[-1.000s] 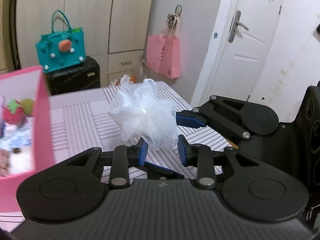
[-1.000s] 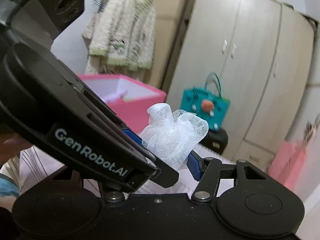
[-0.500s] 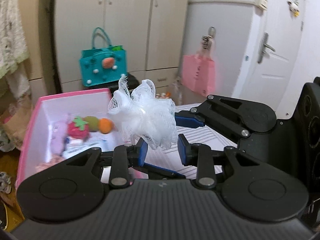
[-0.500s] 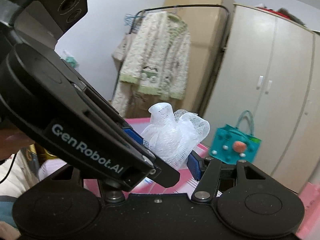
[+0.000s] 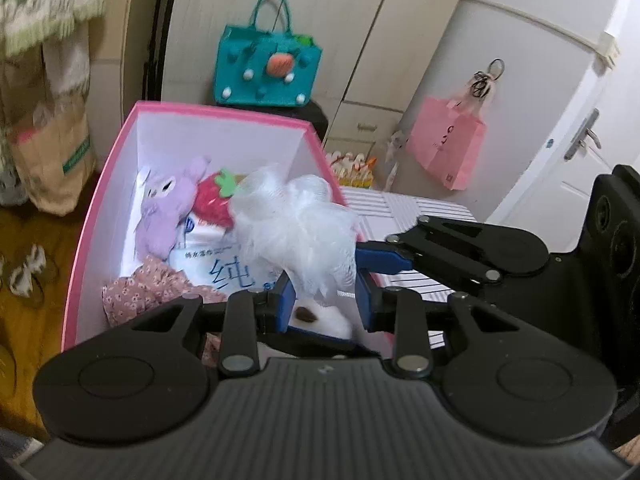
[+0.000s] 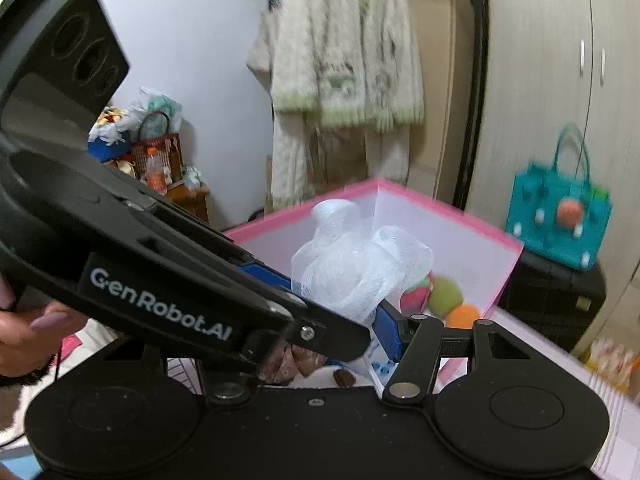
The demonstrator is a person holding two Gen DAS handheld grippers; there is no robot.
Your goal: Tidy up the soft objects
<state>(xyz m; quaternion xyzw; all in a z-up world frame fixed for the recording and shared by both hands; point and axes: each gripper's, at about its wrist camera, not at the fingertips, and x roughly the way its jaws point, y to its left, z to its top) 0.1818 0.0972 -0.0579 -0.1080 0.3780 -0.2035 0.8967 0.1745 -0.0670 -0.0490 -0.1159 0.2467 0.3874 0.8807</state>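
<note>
The pink box (image 5: pixel 100 208) sits open at ten o'clock. Above it hangs the white mesh bath puff (image 5: pixel 296 232) — pinched by both grippers: the left gripper (image 5: pixel 324 304) clamped nearly shut, the right gripper (image 6: pixel 340 304) about half-spread round it.

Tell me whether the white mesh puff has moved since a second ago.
Yes. The white mesh puff has travelled from over the striped table to over the pink box.

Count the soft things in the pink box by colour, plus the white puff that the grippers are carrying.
White mesh puff, held: 1
Purple plush: 1
Red strawberry: 1
Green ball: 1
Orange ball: 1
Floral cloth: 1
Total: 6
</note>
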